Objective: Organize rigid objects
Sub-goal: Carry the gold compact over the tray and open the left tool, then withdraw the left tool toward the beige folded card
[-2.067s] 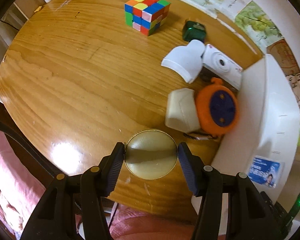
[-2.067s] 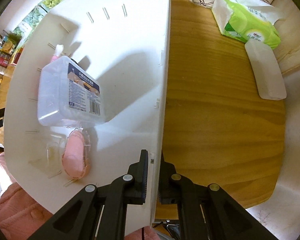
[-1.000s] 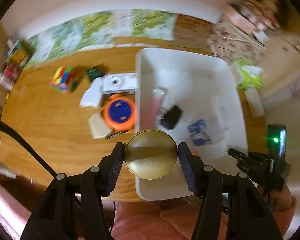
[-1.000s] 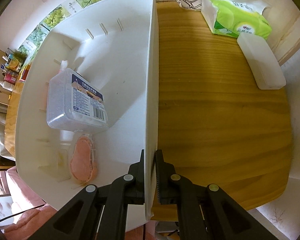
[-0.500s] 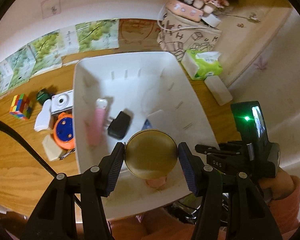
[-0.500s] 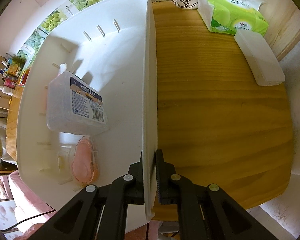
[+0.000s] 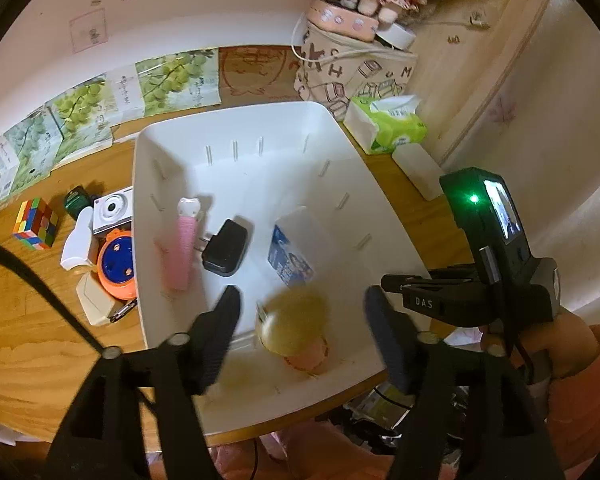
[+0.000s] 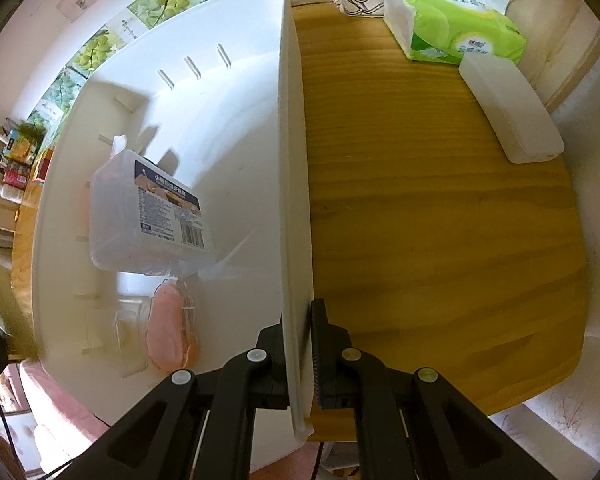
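Black left gripper [image 7: 300,312] tilted over white bin [image 7: 236,152], fingers opening; right gripper [image 8: 300,356] fingers clamp bin wall.

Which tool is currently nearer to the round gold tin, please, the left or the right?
Left. The left tool is right above the round gold tin, its jaws opening on either side of it without touching. The right tool is clamped on the white bin's side wall, farther off.

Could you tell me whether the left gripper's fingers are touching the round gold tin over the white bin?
Apart. In the left wrist view the opening left gripper shows white bin floor between each finger and the blurred gold tin.
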The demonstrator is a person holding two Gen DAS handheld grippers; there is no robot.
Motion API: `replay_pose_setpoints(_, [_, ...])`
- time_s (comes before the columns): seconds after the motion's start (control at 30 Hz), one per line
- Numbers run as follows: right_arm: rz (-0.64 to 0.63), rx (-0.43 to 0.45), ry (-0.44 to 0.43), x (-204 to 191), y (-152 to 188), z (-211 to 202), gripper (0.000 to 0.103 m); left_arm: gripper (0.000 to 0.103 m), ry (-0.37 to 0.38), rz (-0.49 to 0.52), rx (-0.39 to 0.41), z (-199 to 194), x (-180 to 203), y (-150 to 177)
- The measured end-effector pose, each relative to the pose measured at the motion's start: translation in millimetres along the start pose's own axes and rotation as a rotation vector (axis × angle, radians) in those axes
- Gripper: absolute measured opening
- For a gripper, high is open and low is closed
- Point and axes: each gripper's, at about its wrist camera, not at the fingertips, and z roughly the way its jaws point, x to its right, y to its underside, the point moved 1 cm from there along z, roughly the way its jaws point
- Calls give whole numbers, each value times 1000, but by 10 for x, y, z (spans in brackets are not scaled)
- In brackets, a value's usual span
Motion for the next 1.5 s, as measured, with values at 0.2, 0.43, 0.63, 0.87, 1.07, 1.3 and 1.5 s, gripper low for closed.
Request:
replay_pose_setpoints(0.2, [25,1,3,20,20,-13,6,77,-10,-44,-17,-18,-226,31])
replay_pose_setpoints(0.43, [96,11,19,40,39,-30,6,78,2,-85,-29,-75,-579,52])
replay_pose_setpoints(0.63, [192,27,13,97,51,-38,6,79,-1,-69,-44,-129,-885,31])
replay_pose_setpoints(0.87, [273,40,43,102,73,-54,7,82,-35,-83,-96,-107,-1389,29])
replay_pose_setpoints(1.07, [298,48,75,76,105,-72,9,84,-79,-72,-166,24,-1766,50])
replay_pose_setpoints(1.3, [340,64,96,67,106,-64,11,84,-92,-27,-268,347,-2000,92])
replay_pose_setpoints(1.5, [348,68,119,67,105,-65,13,84,-123,69,-316,618,-2036,74])
